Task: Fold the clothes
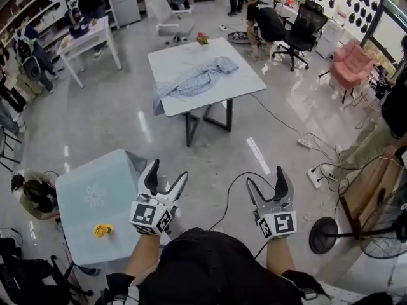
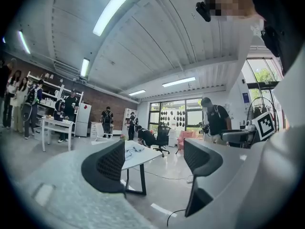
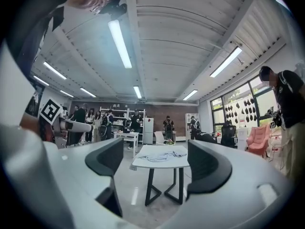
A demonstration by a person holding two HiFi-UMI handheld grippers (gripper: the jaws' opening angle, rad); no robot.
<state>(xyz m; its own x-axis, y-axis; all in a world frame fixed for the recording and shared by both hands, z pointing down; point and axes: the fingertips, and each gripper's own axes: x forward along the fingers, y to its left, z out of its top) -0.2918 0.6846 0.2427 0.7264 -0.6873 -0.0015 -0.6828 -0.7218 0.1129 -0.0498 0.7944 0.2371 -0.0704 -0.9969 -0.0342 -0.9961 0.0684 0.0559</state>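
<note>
You're in an open-plan lab/office, not a home. Polished concrete floor (image 1: 114, 113) w/ cables (image 1: 280, 121) & a power strip (image 1: 306, 143) lying loose. White counter (image 1: 175, 59) on black legs mid-room, a 2nd counter (image 1: 89, 37) off to the side. Black office chair (image 1: 302, 24), white swivel chair (image 1: 170, 16), pink armchair (image 1: 351, 61), floor fan (image 1: 385, 234). Right gripper view: strip lights (image 3: 120, 42) on a bare ribbed ceiling (image 3: 176, 37), brick back wall (image 3: 175, 114), shelving (image 3: 114, 111) w/ gear, white fridge (image 3: 148, 126), big windows (image 3: 238, 111), several ppl (image 3: 90, 118) standing about
</note>
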